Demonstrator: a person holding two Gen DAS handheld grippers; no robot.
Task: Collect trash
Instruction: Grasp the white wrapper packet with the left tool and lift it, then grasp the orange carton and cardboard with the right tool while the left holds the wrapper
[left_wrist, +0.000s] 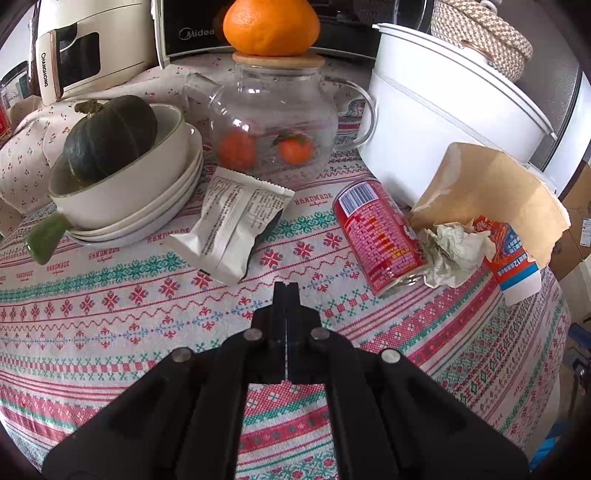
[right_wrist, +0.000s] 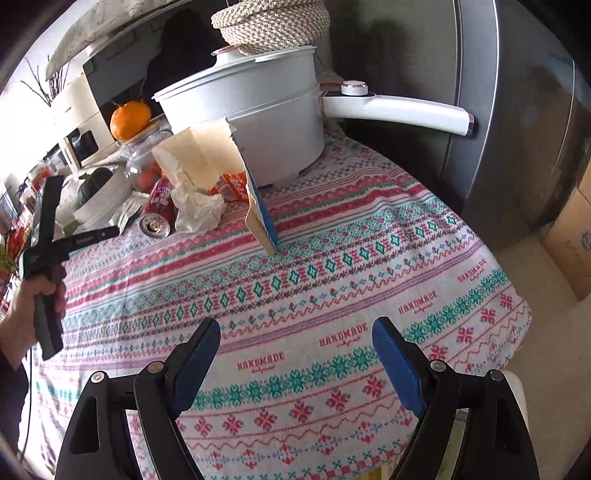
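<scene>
Red can (left_wrist: 380, 236) barcode: left view only | left gripper (left_wrist: 286, 286) together, empty | right gripper (right_wrist: 295, 332) apart | wrapper (right_wrist: 129, 214) perhaps, right view

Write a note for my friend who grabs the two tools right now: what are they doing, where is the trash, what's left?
Left tool: shut, holding nothing, over bare tablecloth.
Right tool: open, empty, near the table's edge.
Trash, all on the table: snack wrapper beside the stacked bowls; red can on its side; crumpled paper against the can; torn cardboard leaning by the white pot; a small carton under it.
Done: nothing shown collected.
Left: every piece. No bin in view.
</scene>
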